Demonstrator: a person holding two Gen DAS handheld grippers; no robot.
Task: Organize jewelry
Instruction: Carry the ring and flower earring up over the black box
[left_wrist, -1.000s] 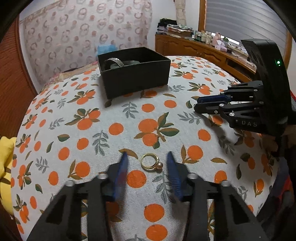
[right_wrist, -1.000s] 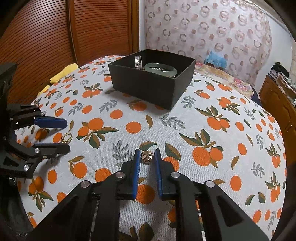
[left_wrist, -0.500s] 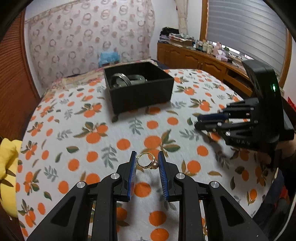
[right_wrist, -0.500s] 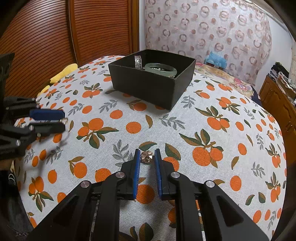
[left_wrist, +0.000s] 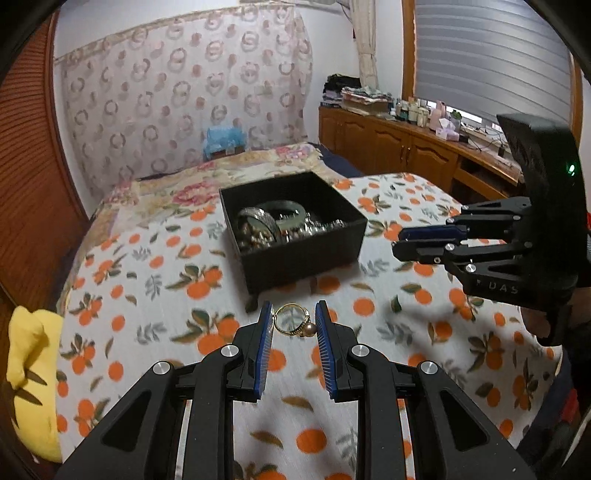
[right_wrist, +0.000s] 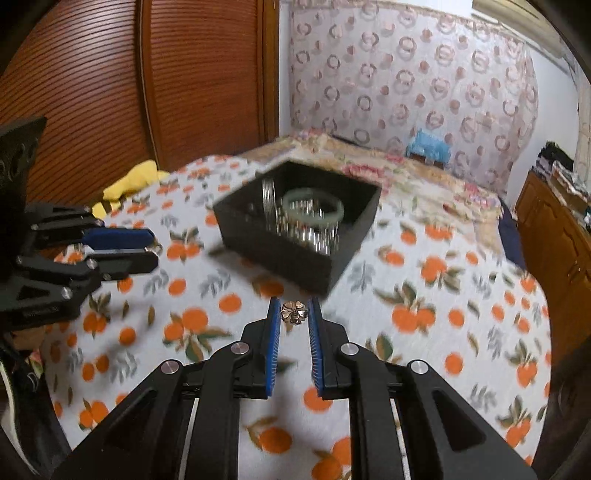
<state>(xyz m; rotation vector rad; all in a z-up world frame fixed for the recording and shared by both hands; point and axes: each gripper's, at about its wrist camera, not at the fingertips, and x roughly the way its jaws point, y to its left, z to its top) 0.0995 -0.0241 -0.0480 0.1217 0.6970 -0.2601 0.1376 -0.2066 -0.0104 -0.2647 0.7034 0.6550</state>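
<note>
Gold ring (left_wrist: 293, 320) w/ a pearl sits clamped between the left gripper (left_wrist: 293, 325) jaws, lifted clear of the orange-print bedspread (left_wrist: 155, 295). Black box (left_wrist: 295, 236) lies straight ahead & slightly beyond, open top up, bangles already inside. Right gripper (right_wrist: 292, 320) jaws are closed on a small flower-shaped piece (right_wrist: 294, 313), also aimed at the box from the other side. Both look abt equally near; left seems a bit closer. Next move probably = carry fwd over the near wall, then release.

Left tongs (left_wrist: 293, 323) pinched nearly closed, right tongs (right_wrist: 293, 314) likewise, both raised
</note>
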